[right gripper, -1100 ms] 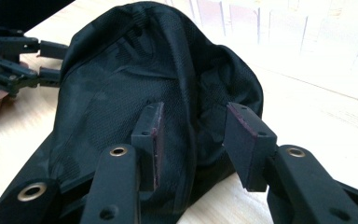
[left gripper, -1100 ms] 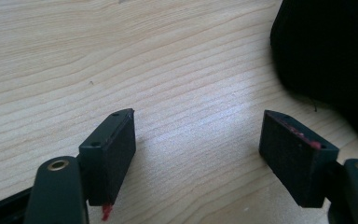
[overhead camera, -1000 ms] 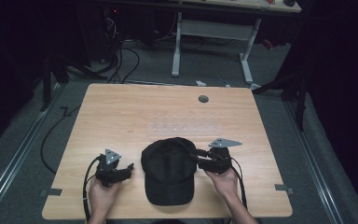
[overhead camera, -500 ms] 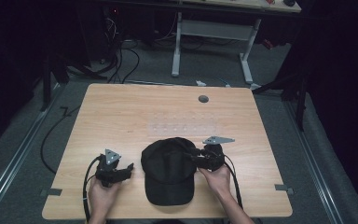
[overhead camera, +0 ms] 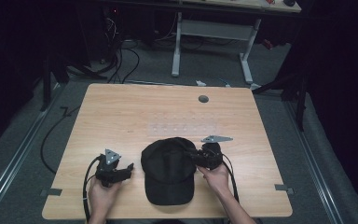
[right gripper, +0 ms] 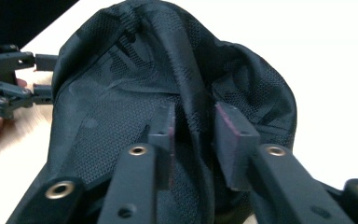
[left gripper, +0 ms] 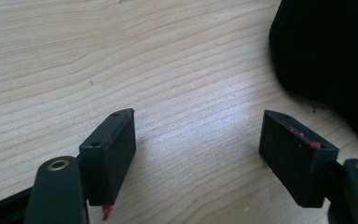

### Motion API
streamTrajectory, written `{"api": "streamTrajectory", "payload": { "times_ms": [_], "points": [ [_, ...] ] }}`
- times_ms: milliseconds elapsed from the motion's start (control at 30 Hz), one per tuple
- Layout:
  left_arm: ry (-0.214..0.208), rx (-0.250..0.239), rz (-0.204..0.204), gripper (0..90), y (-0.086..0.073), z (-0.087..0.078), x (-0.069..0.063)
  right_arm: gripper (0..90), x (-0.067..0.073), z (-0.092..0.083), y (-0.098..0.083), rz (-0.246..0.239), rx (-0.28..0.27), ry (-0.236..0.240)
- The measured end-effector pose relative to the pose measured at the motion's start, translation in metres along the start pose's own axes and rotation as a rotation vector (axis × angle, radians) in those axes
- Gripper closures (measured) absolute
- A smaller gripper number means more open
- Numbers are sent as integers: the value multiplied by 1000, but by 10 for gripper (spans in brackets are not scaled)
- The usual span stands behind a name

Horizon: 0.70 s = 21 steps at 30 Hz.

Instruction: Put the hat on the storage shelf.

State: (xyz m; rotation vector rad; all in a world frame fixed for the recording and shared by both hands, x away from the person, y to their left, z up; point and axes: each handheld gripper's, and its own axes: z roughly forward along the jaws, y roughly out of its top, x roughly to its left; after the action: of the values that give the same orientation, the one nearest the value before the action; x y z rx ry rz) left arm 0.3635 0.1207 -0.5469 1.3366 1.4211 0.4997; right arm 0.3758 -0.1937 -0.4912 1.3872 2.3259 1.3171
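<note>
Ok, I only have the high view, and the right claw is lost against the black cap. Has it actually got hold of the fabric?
Observer: Yes. In the right gripper view the right claw has just been closing, and a raised fold of the cap is pinched between its pads.
Operator: And the left claw, is it touching the cap?
Observer: No. The left claw stands open over bare table, and the cap's edge lies off to one side, apart from both jaws.
</note>
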Motion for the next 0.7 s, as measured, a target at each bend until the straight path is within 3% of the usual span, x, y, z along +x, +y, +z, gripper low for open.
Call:
{"api": "streamTrajectory", "payload": {
  "times_ms": [133, 300, 700],
  "points": [
    [0, 0, -1, 274, 0, 0, 0, 773, 0, 0, 0, -16, 8, 1],
    [0, 0, -1, 275, 0, 0, 0, 819, -2, -1, 1, 5, 11, 9],
    [-2, 0, -4, 273, 0, 0, 0, 856, 3, -8, 3, -60, -21, 38]
  ]
}}
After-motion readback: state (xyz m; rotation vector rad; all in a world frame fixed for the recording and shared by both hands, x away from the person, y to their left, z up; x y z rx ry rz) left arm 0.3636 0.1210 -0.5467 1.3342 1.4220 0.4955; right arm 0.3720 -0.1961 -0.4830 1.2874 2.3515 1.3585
